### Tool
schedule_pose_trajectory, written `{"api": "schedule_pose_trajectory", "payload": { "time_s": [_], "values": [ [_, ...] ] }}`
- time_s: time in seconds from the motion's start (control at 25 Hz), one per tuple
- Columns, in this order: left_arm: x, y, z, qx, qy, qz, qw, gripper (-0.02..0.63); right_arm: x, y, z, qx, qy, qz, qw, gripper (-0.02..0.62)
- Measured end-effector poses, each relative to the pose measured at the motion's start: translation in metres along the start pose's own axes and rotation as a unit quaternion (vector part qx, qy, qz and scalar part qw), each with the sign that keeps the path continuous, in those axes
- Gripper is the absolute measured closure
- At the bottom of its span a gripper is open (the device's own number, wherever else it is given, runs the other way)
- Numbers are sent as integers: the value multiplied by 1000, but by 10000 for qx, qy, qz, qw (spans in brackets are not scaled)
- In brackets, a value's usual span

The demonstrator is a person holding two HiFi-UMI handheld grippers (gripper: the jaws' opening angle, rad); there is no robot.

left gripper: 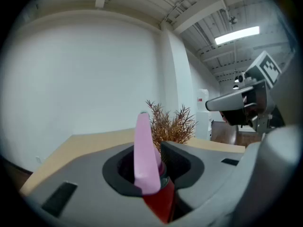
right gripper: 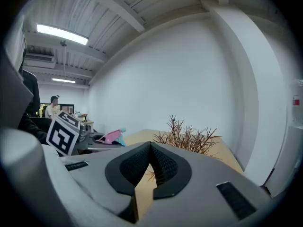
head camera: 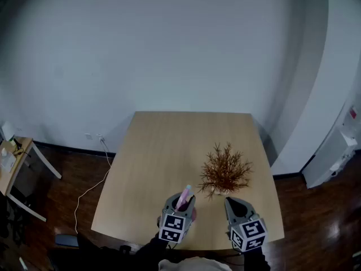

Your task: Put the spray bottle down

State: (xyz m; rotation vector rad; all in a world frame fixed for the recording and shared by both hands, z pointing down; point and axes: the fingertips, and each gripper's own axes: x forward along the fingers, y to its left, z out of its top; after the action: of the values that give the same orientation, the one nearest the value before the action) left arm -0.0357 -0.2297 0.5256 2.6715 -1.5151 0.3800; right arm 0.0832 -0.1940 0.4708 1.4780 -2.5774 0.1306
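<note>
The left hand-held gripper (head camera: 180, 203) is clamped on the bottle (head camera: 186, 192), its jaws pressing on the red part just under the pink trigger, which stands up between them with the teal tip turned away from the person. Holding it that high, I judge, lets the bottle hang upright so that its base can meet the bench (head camera: 163, 145) flat. The bottle is over the near strip of the bench, left of the plant (head camera: 225, 171) and apart from it. Its base is hidden under the gripper, so I cannot tell whether it touches the wood yet. The right hand-held gripper (head camera: 234, 202) has its jaws together on nothing and sits level beside the left one, just on the near side of the plant, probably parked there to stay out of the way. The near edge of the bench lies close under both grippers, so a bottle set down right here would stand near the lip, and a little farther in looks safer. Room is plentiful: the left half and the far half of the bench are bare. Only the plant's spread twigs, ahead and to the right, limit a move, so going forward and slightly left should clear them
</note>
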Motion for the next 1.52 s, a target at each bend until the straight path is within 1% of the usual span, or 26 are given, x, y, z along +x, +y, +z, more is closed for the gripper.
{"api": "schedule_pose_trajectory", "payload": {
  "time_s": [0.08,0.16,0.32,0.48,0.88,1.12,1.16,1.24,1.32,1.4,1.52],
  "values": [
    [10,-2,-13,269,0,97,9996,479,0,-2,-2,3,-4,-14,10000,614],
    [19,-5,-23,416,30,132,9990,479,-1,-5,-2,15,-4,-31,10000,614],
    [33,-17,-31,424,97,49,9990,479,-6,-10,-5,47,25,-77,10000,614],
    [44,-25,-38,569,111,32,9983,479,-7,-12,-8,71,50,-89,9999,614],
    [48,-30,-54,707,199,104,9972,477,-6,-14,-10,68,71,-99,9999,614],
    [46,-31,-54,808,18,85,9967,471,-6,-14,-9,71,74,-115,9999,614],
    [45,-33,-54,818,-18,56,9966,458,-7,-14,-10,78,71,-117,9999,614],
    [44,-35,-54,819,-53,-3,9966,411,-7,-15,-11,90,69,-118,9999,614],
    [44,-36,-53,816,-73,-38,9966,404,-7,-15,-11,95,67,-116,9999,614],
    [44,-36,-52,791,-108,-60,9968,384,-6,-14,-11,95,61,-109,9999,614],
    [42,-35,-51,703,-144,-62,9974,336,-6,-13,-11,98,62,-103,9999,614]
  ]
}}
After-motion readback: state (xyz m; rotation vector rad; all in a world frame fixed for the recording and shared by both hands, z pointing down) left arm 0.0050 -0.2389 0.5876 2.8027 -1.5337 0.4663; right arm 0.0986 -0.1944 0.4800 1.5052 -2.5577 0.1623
